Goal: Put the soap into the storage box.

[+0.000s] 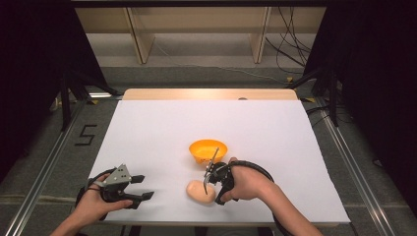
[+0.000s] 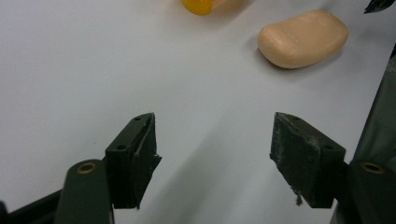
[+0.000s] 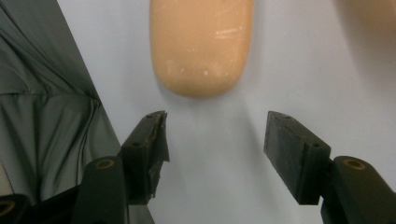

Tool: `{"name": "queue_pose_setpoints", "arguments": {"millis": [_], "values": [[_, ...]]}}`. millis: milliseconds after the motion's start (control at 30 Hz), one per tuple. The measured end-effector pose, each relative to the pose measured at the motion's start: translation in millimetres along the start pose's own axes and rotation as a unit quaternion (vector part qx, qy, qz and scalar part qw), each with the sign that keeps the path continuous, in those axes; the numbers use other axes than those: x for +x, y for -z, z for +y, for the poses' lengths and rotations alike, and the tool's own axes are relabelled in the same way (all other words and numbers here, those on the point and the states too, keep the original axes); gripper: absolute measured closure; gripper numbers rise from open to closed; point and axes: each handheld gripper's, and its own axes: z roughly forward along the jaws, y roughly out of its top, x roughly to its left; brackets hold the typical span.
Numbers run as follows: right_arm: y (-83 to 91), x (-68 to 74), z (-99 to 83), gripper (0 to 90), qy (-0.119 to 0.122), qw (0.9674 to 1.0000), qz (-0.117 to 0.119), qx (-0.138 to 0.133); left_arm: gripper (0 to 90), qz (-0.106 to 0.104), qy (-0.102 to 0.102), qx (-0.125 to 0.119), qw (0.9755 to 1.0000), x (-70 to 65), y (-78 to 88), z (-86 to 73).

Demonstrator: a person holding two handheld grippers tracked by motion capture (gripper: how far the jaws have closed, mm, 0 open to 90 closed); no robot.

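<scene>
Soap bar point(image 3: 201, 44) lies just ahead of right gripper point(image 3: 215, 140), jaws apart and empty, so centre over its rounded end before squeezing; left gripper point(image 2: 212, 149) idles agape.

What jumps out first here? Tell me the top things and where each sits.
The bright orange bowl stands out against the white table, just right of its middle. Nearer the front edge lies a peach soap-like bar, with the right gripper poised over it, jaws open. The left gripper rests open at the front left, holding nothing.
</scene>
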Motion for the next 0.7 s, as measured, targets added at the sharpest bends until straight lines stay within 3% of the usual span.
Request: {"name": "queue_pose_setpoints", "arguments": {"millis": [100, 133, 300, 333, 367, 467, 567, 700], "values": [[0.2, 0.3, 3.9, 39.0, -0.005, 1.0, 0.004, -0.001, 31.4, 0.0, -0.004, -0.001, 1.0, 0.2, 0.0, 0.2], [-0.8, -1.4, 5.1, 38.9, 0.009, 0.9999, 0.004, -0.009, 31.4, 0.001, -0.018, 0.003, 0.9998, 1.8, 0.7, 0.8], [-1.8, -0.7, 11.6, 37.9, 0.012, 0.9999, 0.006, -0.005, 31.4, 0.001, -0.016, 0.002, 0.9999, 1.5, 0.9, 0.7], [-1.4, 1.1, 12.9, 37.8, 0.0, 1.0, 0.003, -0.002, 31.4, 0.001, -0.013, -0.001, 0.9999, 1.1, 0.5, 0.7], [-2.6, -1.2, 14.7, 37.4, 0.017, 0.9998, 0.007, -0.007, 31.4, 0.0, -0.014, -0.001, 0.9999, 1.2, 0.5, 0.7], [-2.9, 1.1, 20.1, 36.6, 0.007, 0.9999, 0.008, -0.004, 31.4, 0.0, -0.013, -0.001, 0.9999, 1.2, 0.6, 0.6], [-6.1, -0.4, 25.5, 35.3, 0.023, 0.9996, 0.01, -0.009, 31.4, 0.0, -0.002, -0.002, 1.0, 0.0, 0.4, 0.2], [-7.8, 0.9, 31.7, 34.0, 0.02, 0.9997, 0.014, -0.002, 31.4, 0.001, -0.005, 0.002, 1.0, 0.6, 1.0, 0.2]]}}
